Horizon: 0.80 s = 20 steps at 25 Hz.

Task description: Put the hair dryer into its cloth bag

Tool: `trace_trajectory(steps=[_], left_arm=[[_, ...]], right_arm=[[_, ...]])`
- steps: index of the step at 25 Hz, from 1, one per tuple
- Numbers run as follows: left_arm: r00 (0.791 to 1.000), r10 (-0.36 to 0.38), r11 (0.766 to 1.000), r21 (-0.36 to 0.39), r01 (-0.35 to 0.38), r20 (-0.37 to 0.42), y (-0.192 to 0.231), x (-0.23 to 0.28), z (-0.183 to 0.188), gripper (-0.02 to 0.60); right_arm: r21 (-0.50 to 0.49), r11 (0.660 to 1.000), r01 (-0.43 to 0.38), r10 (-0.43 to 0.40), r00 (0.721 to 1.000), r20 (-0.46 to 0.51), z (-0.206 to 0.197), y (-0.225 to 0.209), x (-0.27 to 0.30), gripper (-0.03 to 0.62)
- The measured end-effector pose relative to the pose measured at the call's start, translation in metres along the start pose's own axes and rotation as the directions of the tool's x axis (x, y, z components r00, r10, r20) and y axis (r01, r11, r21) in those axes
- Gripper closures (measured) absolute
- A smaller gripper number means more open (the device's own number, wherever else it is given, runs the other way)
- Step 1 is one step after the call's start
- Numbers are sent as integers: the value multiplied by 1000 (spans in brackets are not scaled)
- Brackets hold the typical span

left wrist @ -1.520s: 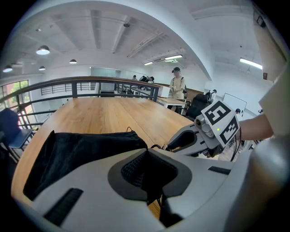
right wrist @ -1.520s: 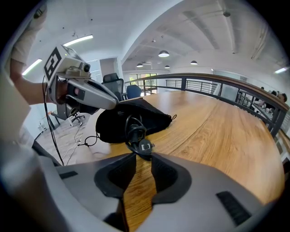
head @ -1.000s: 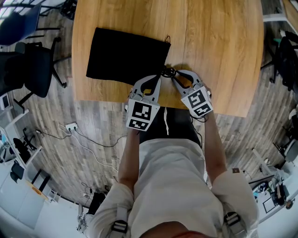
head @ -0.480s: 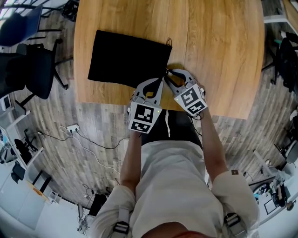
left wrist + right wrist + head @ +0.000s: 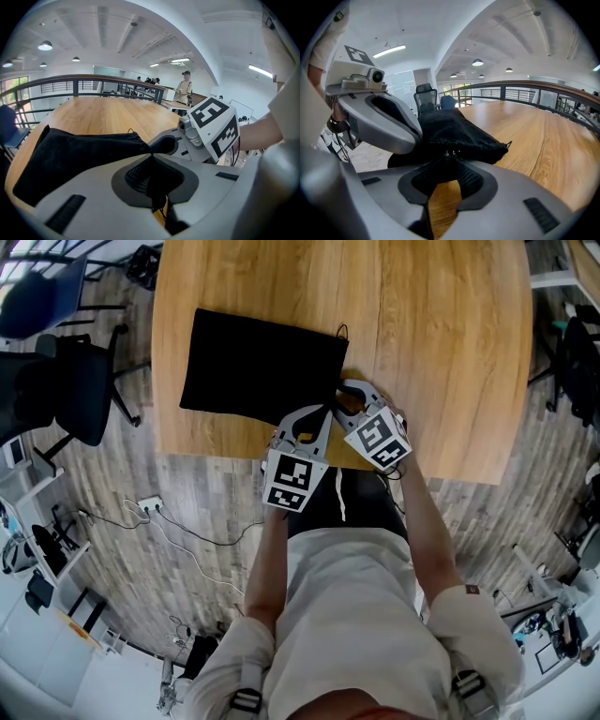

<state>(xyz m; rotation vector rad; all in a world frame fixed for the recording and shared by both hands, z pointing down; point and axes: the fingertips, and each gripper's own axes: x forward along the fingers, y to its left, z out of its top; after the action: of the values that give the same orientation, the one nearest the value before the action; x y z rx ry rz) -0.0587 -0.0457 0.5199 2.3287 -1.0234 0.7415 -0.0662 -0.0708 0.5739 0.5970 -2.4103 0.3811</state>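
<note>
Left gripper (image 5: pixel 151 153) and right gripper (image 5: pixel 449 154) both clamped on the cloth bag (image 5: pixel 253 367) mouth; I'd spread it evenly, low over the table (image 5: pixel 441 334); no dryer visible

Wooden table (image 5: pixel 450 343), black office chair (image 5: pixel 67 395) beside its left edge, white power strip (image 5: pixel 143 507) on plank floor (image 5: pixel 208 482)

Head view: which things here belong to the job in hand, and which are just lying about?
Job:
- bag
- left tongs, shut on the bag
- right tongs, shut on the bag

Lying about:
- chair
- power strip
</note>
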Motion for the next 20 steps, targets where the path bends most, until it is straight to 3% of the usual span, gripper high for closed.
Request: trace_trajectory(steps=[20], left_arm=[[999, -25, 1000, 1, 25, -27, 2, 7, -10, 555]], right_arm=[[5, 1000, -5, 5, 1000, -12, 0, 0, 6, 473]])
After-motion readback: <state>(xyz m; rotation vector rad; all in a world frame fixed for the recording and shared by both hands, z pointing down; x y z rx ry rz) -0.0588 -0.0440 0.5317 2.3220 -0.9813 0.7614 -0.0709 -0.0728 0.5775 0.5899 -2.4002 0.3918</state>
